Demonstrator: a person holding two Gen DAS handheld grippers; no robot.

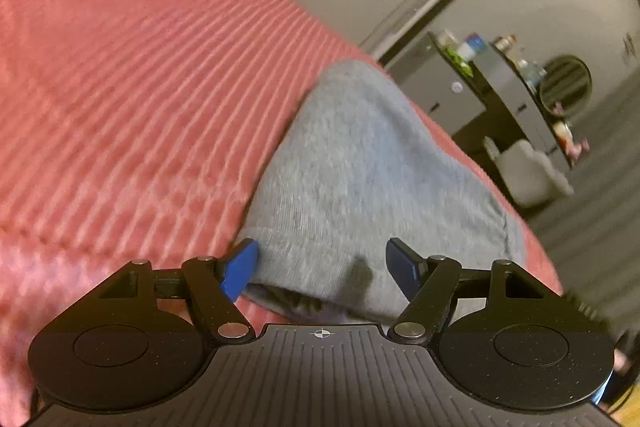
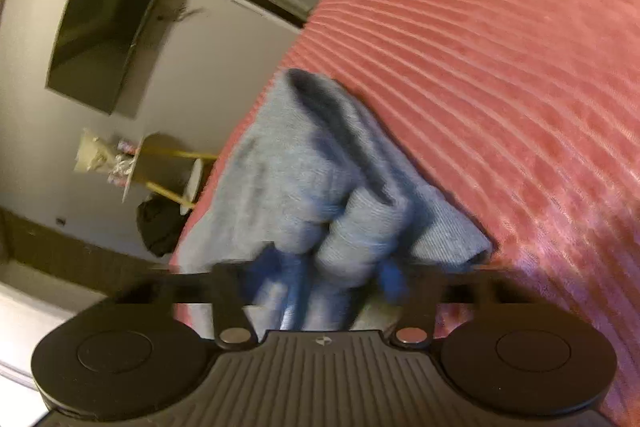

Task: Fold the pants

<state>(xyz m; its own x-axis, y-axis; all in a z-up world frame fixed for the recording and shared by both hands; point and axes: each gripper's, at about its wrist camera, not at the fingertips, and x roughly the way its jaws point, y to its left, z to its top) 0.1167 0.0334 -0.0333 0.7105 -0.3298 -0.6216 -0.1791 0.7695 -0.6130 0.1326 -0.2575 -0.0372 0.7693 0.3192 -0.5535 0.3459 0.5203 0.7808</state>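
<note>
Pants (image 1: 360, 179) on red ribbed blanket (image 1: 120, 87)

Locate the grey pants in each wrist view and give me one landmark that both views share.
Left wrist view: the grey pants lie centre-right, running up from between the open jaws.
Right wrist view: the grey pants sit centre, bunched between the jaws.
Shared landmark: the ribbed pink bedspread under the pants.

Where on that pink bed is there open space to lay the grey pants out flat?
The ribbed pink bedspread lies bare on the side of the grey pants away from the bed's edge. The pants themselves lie along that edge, where the left gripper and right gripper crowd in.
</note>
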